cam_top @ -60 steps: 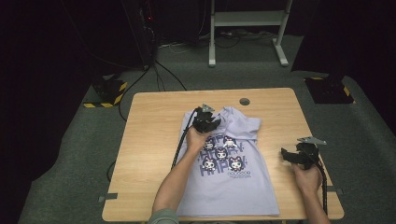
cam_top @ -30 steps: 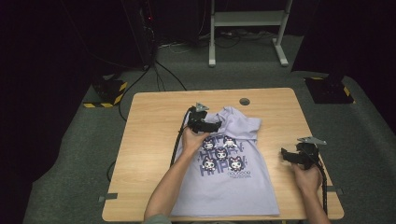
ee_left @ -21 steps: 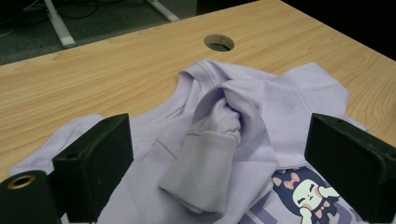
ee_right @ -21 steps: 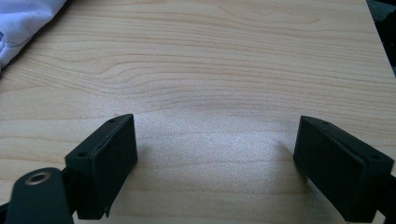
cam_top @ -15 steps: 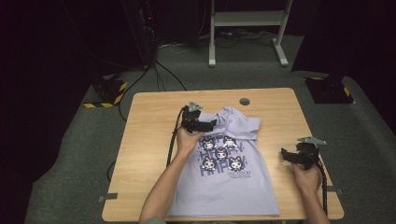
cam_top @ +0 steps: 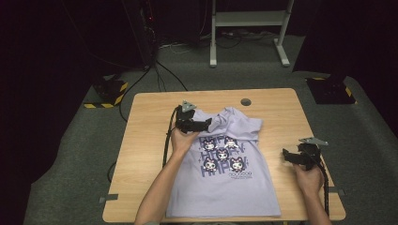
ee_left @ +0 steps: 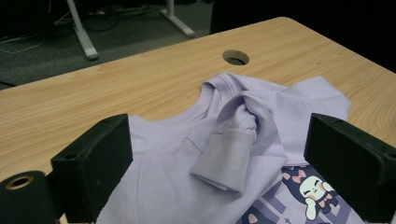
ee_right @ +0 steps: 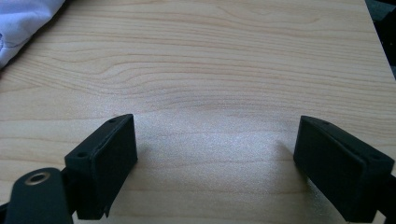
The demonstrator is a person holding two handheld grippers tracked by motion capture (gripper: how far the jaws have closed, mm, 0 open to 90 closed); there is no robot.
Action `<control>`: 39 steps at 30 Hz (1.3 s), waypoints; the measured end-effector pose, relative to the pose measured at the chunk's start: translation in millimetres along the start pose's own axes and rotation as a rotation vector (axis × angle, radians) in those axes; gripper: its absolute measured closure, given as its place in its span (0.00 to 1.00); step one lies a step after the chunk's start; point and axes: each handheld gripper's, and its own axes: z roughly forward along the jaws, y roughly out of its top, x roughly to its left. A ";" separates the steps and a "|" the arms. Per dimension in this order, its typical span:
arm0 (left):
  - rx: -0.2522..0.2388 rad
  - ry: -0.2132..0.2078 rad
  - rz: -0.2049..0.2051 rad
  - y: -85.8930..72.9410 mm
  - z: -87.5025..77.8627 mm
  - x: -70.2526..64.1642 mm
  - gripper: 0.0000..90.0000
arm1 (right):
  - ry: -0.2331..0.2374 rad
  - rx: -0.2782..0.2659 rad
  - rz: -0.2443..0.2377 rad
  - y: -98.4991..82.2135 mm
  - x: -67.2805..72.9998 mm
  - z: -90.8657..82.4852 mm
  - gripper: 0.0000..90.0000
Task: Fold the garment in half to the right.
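The left tongs have crept from over the shirt's chest toward its upper left corner across the last two seconds, and now hover with jaws spread wide, nothing between them; the right tongs have not stirred, resting released on bare wood just off the shirt's right edge. The lilac shirt lies flat on the near half of the desk, print up, hem toward the person; its top is rumpled, and in the left gripper view a sleeve lies doubled back over the chest, cuff toward the camera, between the open jaws but apart from them. I judge the shift as lining up on that sleeve, to pinch it and draw it out flat, or to fold it in properly; nothing is gripped yet, so the work seems early.

The desk is pale wood grain with a round cable hole near the far edge, beyond the collar; tape tabs mark its near corners. Around it is grey carpet in a dark room; a white stand's legs rise behind, cables trail across the floor, and a hazard-striped block sits at the far left.
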 end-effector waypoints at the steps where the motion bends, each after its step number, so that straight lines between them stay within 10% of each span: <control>1: -0.003 0.004 0.002 0.0 -1.8 0.7 0.09 | 0.000 0.000 0.000 0.0 0.0 0.0 0.14; 39: -0.042 0.125 -0.078 -20.8 -59.2 34.6 0.10 | 0.000 0.000 0.000 0.0 0.0 0.0 0.14</control>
